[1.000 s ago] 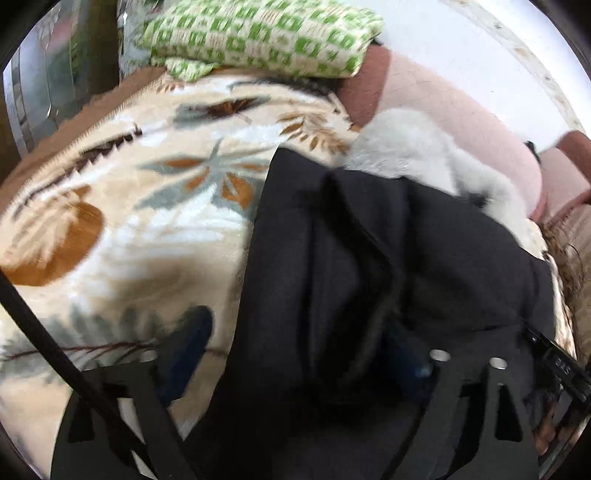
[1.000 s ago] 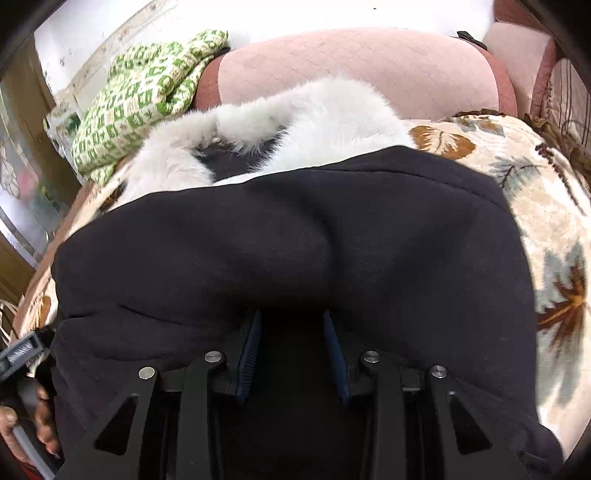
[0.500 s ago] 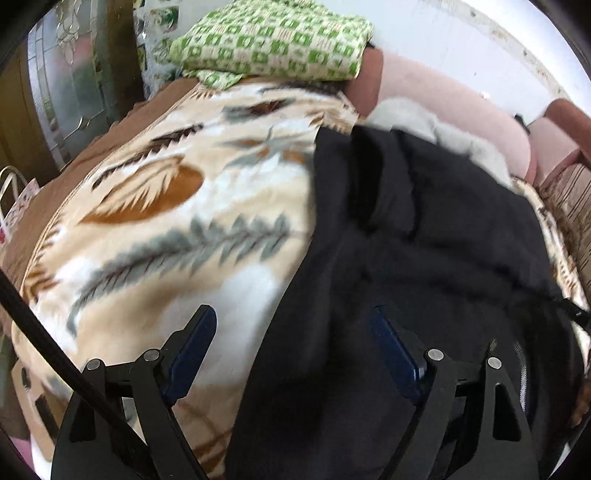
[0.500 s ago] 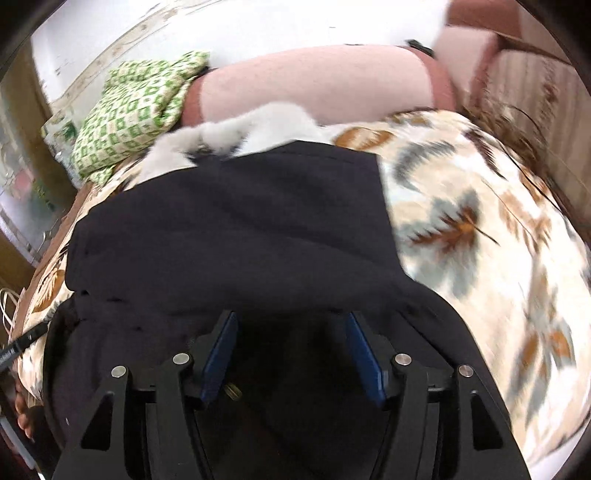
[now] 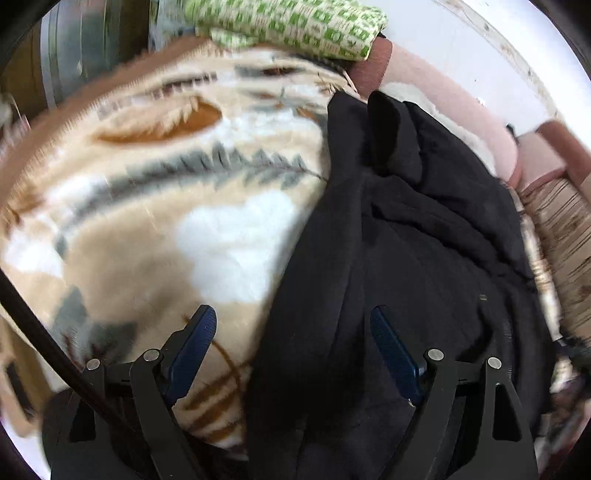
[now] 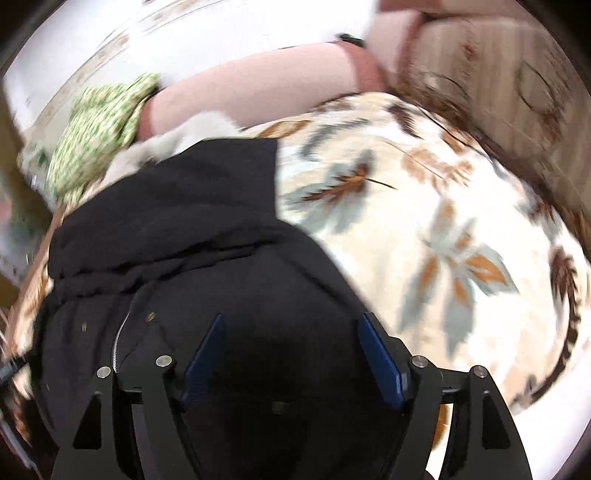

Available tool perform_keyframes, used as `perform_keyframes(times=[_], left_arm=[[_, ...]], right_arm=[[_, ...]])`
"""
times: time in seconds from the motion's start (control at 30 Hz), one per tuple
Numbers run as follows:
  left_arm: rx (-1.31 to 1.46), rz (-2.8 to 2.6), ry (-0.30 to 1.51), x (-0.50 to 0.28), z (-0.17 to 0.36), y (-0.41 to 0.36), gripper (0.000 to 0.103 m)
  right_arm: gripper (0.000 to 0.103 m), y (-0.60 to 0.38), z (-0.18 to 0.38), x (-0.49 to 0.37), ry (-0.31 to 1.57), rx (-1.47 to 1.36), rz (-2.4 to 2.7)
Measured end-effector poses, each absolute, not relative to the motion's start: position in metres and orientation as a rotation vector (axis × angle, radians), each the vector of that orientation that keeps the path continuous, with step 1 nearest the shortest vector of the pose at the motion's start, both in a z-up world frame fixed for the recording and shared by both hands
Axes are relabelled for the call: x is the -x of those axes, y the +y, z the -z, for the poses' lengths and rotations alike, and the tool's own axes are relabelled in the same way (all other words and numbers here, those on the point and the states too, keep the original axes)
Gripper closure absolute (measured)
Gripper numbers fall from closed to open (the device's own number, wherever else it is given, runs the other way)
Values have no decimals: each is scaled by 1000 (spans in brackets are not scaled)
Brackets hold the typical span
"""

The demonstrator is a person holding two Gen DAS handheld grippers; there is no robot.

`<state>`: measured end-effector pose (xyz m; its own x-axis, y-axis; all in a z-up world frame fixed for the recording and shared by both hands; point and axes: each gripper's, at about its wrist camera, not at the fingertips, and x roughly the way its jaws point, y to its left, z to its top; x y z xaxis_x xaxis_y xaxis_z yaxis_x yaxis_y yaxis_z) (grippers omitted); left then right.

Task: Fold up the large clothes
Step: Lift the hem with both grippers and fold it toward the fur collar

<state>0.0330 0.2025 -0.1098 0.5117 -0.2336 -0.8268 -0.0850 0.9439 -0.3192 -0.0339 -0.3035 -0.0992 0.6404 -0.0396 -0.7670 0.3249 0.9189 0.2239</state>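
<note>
On the leaf-print blanket (image 5: pixel 155 206), the black garment (image 5: pixel 406 258) is lying folded; both grippers, left gripper (image 5: pixel 291 347) and right gripper (image 6: pixel 291 354), are gaping empty, the right's jaws having just been opening, so the released fold is risking springing loose.

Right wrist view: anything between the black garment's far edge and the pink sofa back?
Yes. A white fluffy item lies between the black garment and the pink padded sofa back, in the right wrist view.

A bed or couch is covered by a cream blanket (image 5: pixel 155 206) printed with grey and brown leaves. Along its far edge runs a pink padded backrest (image 6: pixel 258 88), a green-and-white checked cloth (image 5: pixel 295 26) lying at one end. Behind stands a white wall (image 5: pixel 517 55); a striped beige cushion (image 6: pixel 498 74) sits at the other end.
</note>
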Motion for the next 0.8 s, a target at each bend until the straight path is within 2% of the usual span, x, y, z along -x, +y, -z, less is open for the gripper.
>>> perform_keyframes(times=[0.13,0.3,0.8], left_arm=[[486,225,1082,-35,124,213,18],[545,346,1086,-26,123,207,18],[532,430,1073,17,132,193,19]], right_arm=[[14,-337,108,46,866,-486,219],[13,-356,146,46,986,-643,152],[12,-302,154,69,1030,-613,-59]])
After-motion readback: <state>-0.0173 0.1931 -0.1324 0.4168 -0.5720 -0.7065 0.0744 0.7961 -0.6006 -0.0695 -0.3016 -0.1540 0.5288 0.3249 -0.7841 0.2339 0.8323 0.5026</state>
